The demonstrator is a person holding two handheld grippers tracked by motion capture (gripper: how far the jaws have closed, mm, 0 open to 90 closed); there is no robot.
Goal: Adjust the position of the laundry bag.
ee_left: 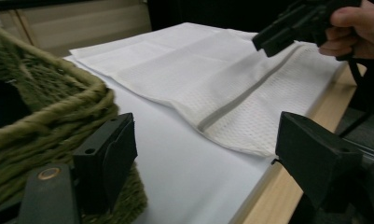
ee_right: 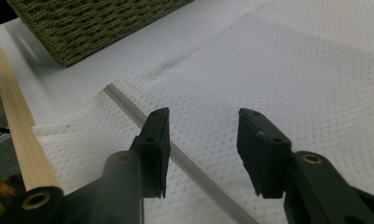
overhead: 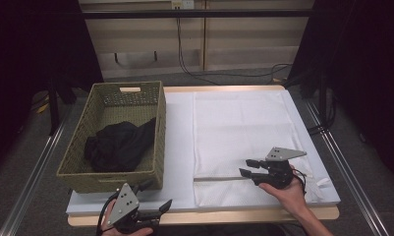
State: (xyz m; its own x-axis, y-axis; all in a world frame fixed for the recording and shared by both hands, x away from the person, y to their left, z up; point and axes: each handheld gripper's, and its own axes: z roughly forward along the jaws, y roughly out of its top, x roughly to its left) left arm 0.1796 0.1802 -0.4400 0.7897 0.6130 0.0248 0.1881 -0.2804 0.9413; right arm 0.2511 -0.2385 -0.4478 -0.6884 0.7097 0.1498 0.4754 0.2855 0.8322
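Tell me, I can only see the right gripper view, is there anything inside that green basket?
Observer: Yes, a black cloth lies bunched in the woven basket.
Operator: Where's the other hand-held gripper?
Observer: The left hand-held gripper is at the table's near edge, just in front of the basket, jaws open and holding nothing.
Operator: How much of the table does the white towel cover?
Observer: The white towel runs nearly from the near edge to the far edge on the right half of the table. The right hand-held gripper sits open over its grey stripe.
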